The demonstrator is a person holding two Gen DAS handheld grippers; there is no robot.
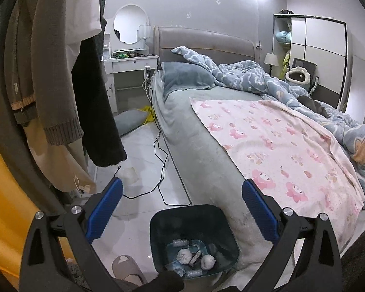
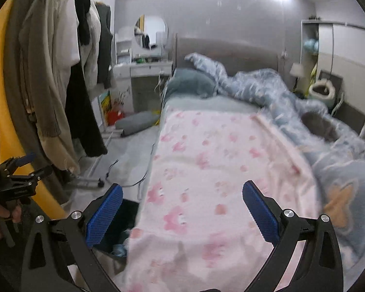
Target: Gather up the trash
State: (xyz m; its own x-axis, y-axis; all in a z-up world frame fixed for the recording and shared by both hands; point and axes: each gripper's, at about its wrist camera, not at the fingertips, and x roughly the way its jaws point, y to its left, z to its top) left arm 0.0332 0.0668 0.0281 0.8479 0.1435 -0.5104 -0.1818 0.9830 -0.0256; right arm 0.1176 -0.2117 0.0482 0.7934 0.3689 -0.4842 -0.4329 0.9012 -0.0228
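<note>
While tongs (image 1: 182, 196) gape, bin (image 1: 158, 221) holds wads (image 1: 184, 255)

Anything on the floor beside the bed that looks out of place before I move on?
Yes. A grey pillow lies on the floor by the dresser with something yellow beside it, and a crumpled clear wrapper sits on the tiles near a loose black cable. The bin stands upright against the bed, already holding trash.

One dark bin (image 1: 194, 233) on the floor, holding two white crumpled wads (image 1: 184, 256) among other litter too jumbled to count. One bed (image 1: 202, 146): one pink printed sheet (image 1: 279, 146), one blue quilt (image 1: 243, 75), one grey-blue pillow (image 1: 185, 77). One round mirror (image 1: 131, 24). One slipper (image 1: 126, 267). One grey cushion (image 1: 129, 121) on the floor.
</note>
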